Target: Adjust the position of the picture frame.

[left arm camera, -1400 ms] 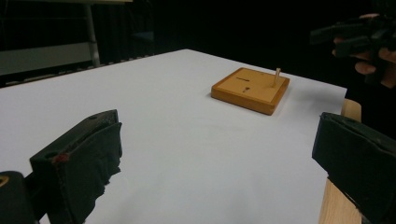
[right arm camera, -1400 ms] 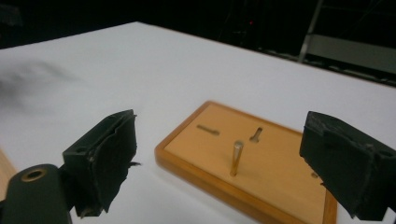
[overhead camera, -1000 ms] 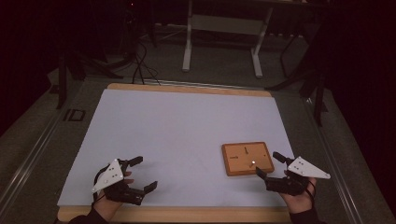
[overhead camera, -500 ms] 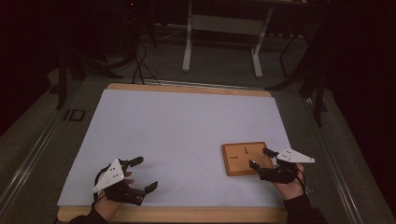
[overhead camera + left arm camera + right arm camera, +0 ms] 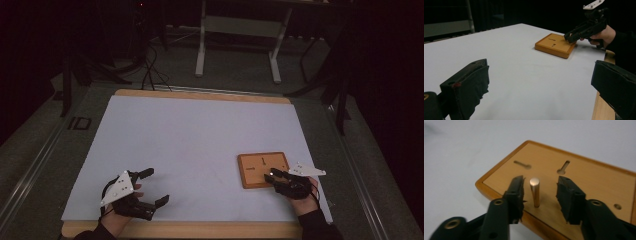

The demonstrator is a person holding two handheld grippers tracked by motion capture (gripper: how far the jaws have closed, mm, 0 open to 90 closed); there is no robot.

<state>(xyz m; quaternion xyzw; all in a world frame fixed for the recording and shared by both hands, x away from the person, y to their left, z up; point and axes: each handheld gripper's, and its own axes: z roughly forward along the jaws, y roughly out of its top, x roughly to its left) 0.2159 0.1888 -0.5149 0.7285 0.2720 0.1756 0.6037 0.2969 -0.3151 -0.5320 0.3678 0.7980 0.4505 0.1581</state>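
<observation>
White table point(image 5: 200, 140) | wooden board point(image 5: 584, 180): metal peg point(image 5: 534, 192) upright in hole

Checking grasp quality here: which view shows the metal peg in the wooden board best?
The right gripper view: the metal peg stands upright in the wooden board, close up between the open jaws, untouched. In the high view it is a tiny glint; in the left gripper view the right tool hides it.

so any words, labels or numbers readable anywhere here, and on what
"ID": pale letters on the dark floor left of the table, in the high view; that reading is fairly sure.
Wooden board: no lettering, just slots, holes and a metal pin standing in it.
Tongs, left and right: no legible marks.
</observation>
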